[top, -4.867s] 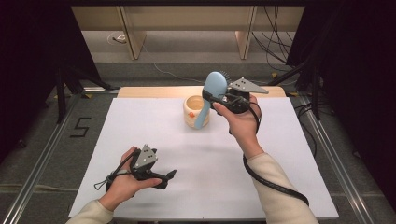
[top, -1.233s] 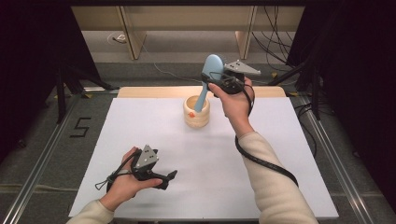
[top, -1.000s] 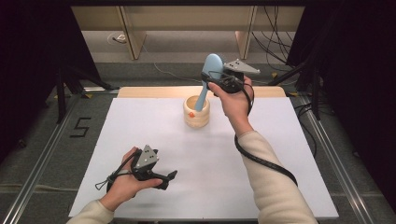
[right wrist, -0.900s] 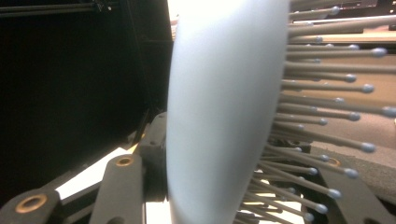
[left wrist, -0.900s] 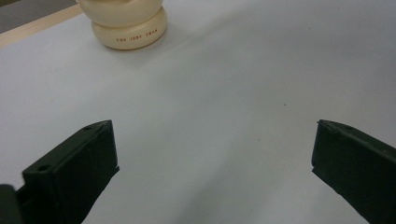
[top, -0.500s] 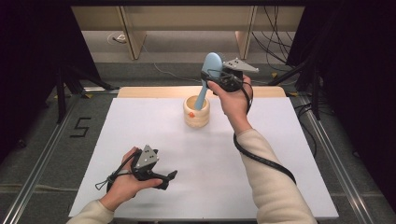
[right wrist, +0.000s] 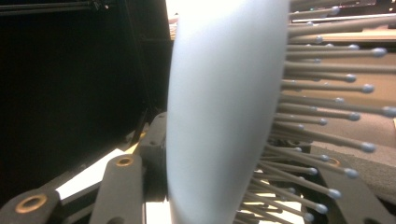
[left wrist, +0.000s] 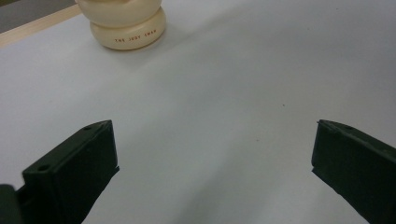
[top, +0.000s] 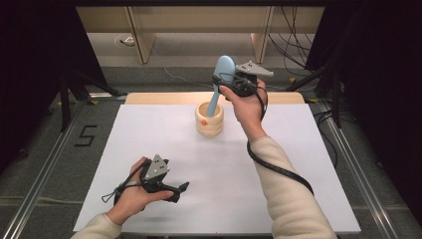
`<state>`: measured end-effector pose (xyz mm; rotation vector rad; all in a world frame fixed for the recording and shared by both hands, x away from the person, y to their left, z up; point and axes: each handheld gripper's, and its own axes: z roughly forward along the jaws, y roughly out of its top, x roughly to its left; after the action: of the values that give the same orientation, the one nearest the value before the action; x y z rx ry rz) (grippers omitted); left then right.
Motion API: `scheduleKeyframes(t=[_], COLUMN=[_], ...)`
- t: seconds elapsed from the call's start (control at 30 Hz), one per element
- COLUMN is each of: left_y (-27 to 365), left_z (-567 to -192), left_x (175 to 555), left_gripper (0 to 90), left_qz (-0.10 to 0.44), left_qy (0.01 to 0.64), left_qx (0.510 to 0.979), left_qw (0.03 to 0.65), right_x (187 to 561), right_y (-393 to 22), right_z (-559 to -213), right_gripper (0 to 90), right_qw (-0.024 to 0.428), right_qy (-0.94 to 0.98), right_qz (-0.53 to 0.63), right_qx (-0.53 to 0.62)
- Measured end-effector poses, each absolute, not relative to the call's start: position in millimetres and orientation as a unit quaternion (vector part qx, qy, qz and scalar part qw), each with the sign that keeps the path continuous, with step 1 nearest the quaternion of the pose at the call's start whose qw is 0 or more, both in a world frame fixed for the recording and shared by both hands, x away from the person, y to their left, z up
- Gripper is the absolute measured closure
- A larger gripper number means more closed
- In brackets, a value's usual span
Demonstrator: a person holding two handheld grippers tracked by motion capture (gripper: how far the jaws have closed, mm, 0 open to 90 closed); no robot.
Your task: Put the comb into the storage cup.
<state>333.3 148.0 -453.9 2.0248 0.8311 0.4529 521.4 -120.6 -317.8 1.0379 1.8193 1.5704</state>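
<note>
A light-blue hairbrush (top: 222, 68) stands almost upright, head up, with its handle reaching down into the mouth of a cream wooden cup (top: 209, 123) at the back middle of the white table (top: 298, 164). My right gripper (top: 227, 82) is shut on the brush just under its head. In the right gripper view the brush's back (right wrist: 219, 116) and its bristles sit between the jaws. My left gripper (top: 180, 192) rests low over the table's front left, open and holding nothing. The left gripper view looks past the left gripper (left wrist: 215, 154) toward the cup's base (left wrist: 128, 28).
A wooden strip (top: 159, 98) runs along the table's back edge. Metal rails (top: 45, 164) flank both sides, and cables (top: 293, 20) lie on the floor behind. A "5" (top: 85, 135) is marked on the floor at the left.
Since the earliest frame my right hand has carried the brush back and up, standing it more upright over the cup. In the last second nothing visibly moved. The left hand stayed put.
</note>
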Motion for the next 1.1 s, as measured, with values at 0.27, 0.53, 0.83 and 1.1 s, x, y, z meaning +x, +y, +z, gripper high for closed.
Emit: scheduleKeyframes(t=[0.27,0.53,0.83,1.1], left_y=[147.7,147.4,147.2,147.2], left_z=[-454.1,-454.0,-454.2,-454.2], left_x=[333.4,333.4,333.4,333.5], left_gripper=[0.0,0.0,0.0,0.0], left_qz=[0.181,0.181,0.18,0.18], left_qy=[0.334,0.333,0.334,0.334], left_qx=[0.815,0.816,0.815,0.816], left_qw=[0.438,0.437,0.437,0.436], right_x=[524.0,525.8,528.6,530.8], right_y=[-118.8,-118.2,-117.1,-116.3], right_z=[-318.9,-319.4,-322.7,-325.3], right_gripper=[51.0,51.0,51.0,50.9], right_qw=[0.26,0.264,0.267,0.27], right_qy=[0.671,0.669,0.669,0.668], right_qz=[0.579,0.579,0.575,0.572], right_qx=[0.384,0.384,0.388,0.391])
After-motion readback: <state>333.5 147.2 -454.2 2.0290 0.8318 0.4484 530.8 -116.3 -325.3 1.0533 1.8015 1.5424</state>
